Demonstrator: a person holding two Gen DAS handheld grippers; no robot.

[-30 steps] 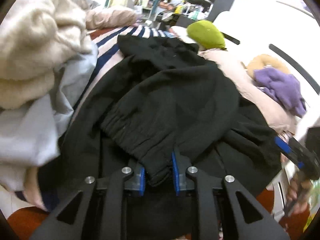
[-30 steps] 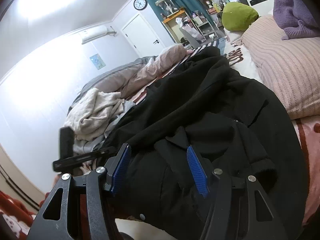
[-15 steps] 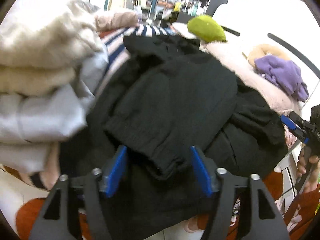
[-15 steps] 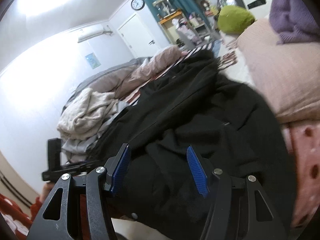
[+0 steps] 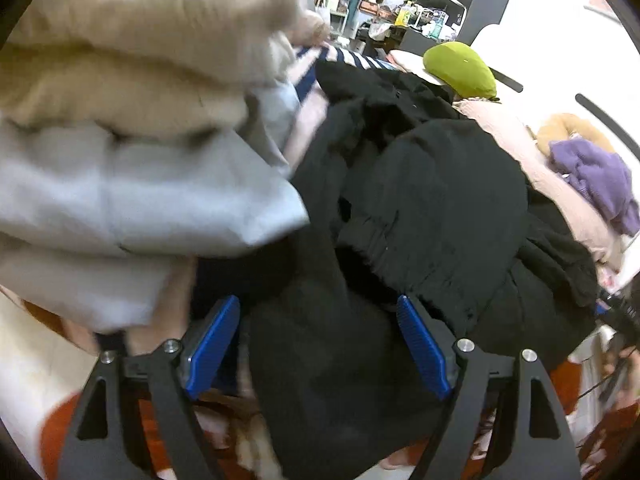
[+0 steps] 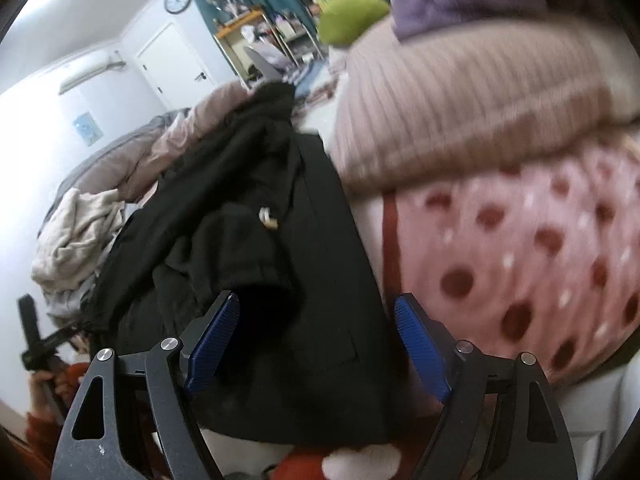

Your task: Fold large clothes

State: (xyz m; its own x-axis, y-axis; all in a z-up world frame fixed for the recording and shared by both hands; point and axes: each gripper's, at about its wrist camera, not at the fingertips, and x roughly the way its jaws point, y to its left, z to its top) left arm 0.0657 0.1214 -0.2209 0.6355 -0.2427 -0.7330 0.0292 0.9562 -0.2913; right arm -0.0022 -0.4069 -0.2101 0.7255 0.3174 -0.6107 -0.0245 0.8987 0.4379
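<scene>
A large black jacket (image 5: 432, 208) lies spread on the bed, one sleeve folded across its body with the elastic cuff (image 5: 400, 256) near me. My left gripper (image 5: 316, 308) hovers over the jacket's near left edge. Its jaws are opening, and black cloth lies under the gap with the pads clear of it. In the right wrist view the same jacket (image 6: 256, 248) runs away from me, its other cuff (image 6: 260, 276) just ahead of my right gripper (image 6: 316, 302). Those jaws are opening too, over the jacket's right hem, pressing on nothing.
A pile of cream and pale grey clothes (image 5: 132, 128) crowds the jacket's left side. On its right lie a pink ribbed pillow (image 6: 460, 92), a purple garment (image 5: 592, 176) and dotted pink bedding (image 6: 520, 264). A green cushion (image 5: 460, 68) sits beyond, shelves behind it.
My left gripper let go of the black cuff, opened wide and slid left toward the pale pile. The right gripper opened wider and swung right, toward the pink pillow.
</scene>
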